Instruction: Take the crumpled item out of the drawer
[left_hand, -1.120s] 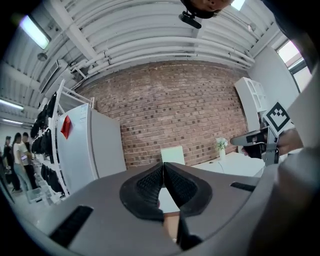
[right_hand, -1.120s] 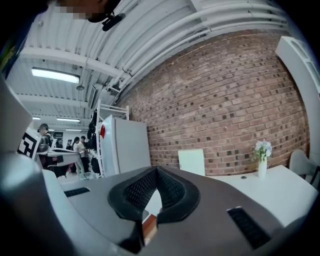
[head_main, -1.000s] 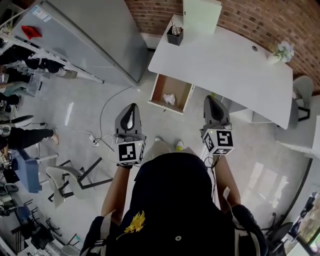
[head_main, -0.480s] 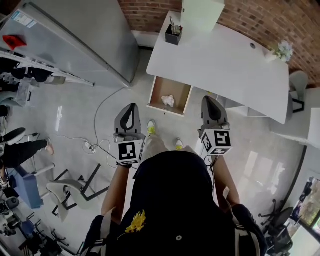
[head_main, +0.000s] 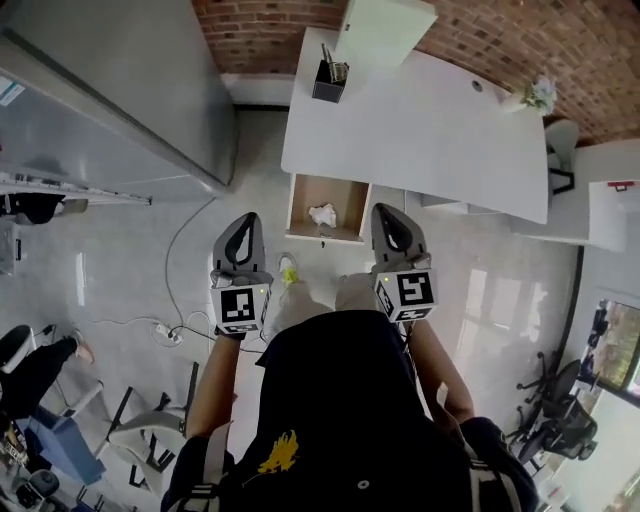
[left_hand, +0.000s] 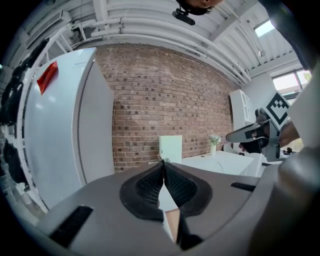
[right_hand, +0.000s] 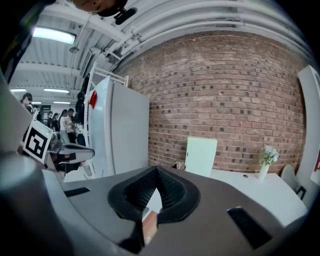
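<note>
While the crumpled item (head_main: 323, 214) lies in the open drawer (head_main: 345, 195) under the white desk (head_main: 420, 120), the left tool (head_main: 245, 217) and right tool (head_main: 385, 208) — jaws together, both empty — hover just short of it.

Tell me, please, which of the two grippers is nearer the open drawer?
The right gripper: in the head view its tip lies just beside the drawer, at its right edge, while the left gripper stands farther off.

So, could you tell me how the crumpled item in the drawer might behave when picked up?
The crumpled item looks like white paper, so probably light and squashable. Its lumpy shape likely won't roll in the drawer.
</note>
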